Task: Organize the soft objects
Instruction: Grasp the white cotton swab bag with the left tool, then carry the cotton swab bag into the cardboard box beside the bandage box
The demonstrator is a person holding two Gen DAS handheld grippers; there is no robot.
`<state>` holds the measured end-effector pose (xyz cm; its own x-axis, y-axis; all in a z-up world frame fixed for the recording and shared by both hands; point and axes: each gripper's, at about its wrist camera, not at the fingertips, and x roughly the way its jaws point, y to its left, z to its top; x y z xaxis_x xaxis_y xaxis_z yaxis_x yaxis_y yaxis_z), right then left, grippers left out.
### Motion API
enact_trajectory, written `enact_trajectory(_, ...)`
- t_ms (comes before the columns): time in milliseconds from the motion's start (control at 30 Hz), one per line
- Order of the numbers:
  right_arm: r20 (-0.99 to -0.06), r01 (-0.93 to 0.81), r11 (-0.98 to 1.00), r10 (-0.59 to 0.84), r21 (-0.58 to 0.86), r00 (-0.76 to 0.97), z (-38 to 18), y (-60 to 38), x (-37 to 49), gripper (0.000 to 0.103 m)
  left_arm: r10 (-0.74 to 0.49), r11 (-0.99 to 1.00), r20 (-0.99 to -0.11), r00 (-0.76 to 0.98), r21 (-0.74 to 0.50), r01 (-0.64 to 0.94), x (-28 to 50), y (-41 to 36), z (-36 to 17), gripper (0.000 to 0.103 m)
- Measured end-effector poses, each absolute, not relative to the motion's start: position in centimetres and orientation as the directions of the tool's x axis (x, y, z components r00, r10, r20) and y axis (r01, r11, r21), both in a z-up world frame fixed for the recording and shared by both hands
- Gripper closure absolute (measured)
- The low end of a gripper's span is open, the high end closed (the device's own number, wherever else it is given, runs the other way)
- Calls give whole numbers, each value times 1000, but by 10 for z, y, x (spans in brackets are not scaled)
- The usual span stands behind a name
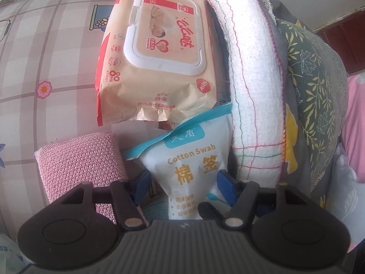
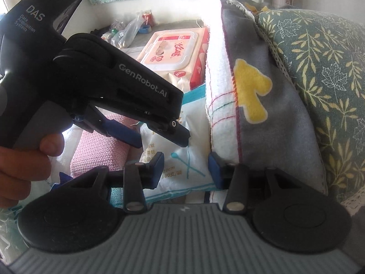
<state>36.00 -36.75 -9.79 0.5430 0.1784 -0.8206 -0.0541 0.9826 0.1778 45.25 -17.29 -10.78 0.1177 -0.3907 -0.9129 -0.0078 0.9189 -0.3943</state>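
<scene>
White cotton swab bag (image 1: 194,171) lies between the left gripper's (image 1: 186,183) parted, unclenched jaws. Just beside it, the right gripper (image 2: 186,164) also gapes, grasping nothing; pink scrubber (image 1: 79,157) flanks the bag.

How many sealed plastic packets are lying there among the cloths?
2. The peach wet-wipes packet with a white flip lid lies farthest back on the checked tablecloth. The white and blue cotton-swab packet lies in front of it, overlapping its crimped end. Others may be hidden.
</scene>
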Motion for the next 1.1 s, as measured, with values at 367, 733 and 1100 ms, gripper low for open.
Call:
enact_trajectory(367,-797,-42,990,136,138,588,-86,-358,349,87,-426,903,-890,160,-429,20,436,-172,-91,66)
enact_trajectory(733,-736,-48,994,108,102,668,-28,-338,317,96,-502,859,-839,210,-512,9,411,-140,-38,81)
enact_trajectory(1100,-657,-82,988,151,134,738,36,-293,253,98,-577,804,-769,274,-594,27,342,-80,22,83)
